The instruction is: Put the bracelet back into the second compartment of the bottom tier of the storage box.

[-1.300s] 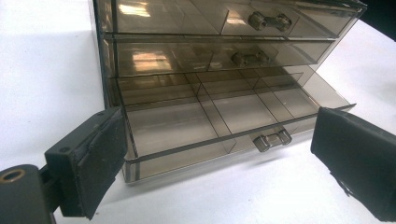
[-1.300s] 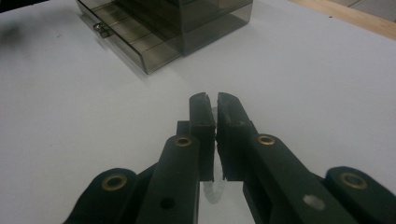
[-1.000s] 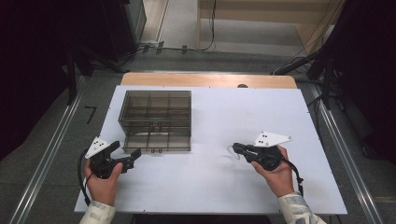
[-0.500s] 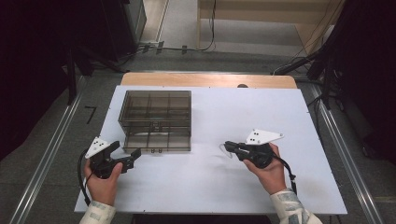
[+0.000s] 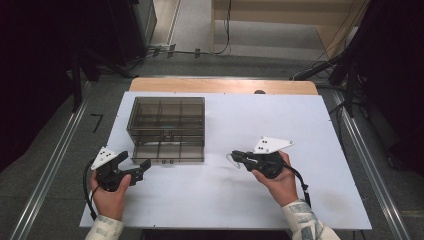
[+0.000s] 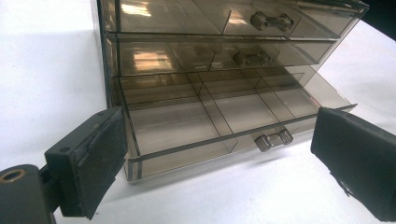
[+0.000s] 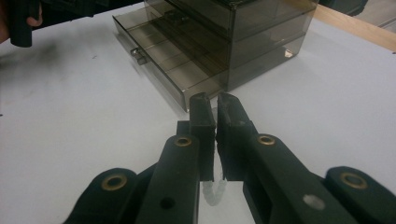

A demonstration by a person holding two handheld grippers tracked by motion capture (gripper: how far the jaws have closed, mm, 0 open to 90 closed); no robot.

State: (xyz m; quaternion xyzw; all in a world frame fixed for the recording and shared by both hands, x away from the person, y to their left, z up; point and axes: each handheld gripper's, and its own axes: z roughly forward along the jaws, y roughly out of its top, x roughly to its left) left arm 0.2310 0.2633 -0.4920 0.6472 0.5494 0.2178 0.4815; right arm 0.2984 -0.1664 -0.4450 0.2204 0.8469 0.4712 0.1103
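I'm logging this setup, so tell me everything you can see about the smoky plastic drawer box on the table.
The drawer box is a small cabinet of smoke-tinted see-through plastic, standing upright on the white table, left of centre. It has three stacked drawers with small knob handles. The bottom drawer is pulled partly out and its divided compartments look empty. The open left gripper sits just in front of it, and nothing touches it but the table.

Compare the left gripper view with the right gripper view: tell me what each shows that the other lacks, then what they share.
Left gripper view: wide-apart black pads framing two shut upper drawers' knobs.

Right gripper view: the right gripper shut on a small clear hook, the wooden table edge, a hand far left.

Both: the smoky drawer box with its bottom drawer pulled open, on the white tabletop.
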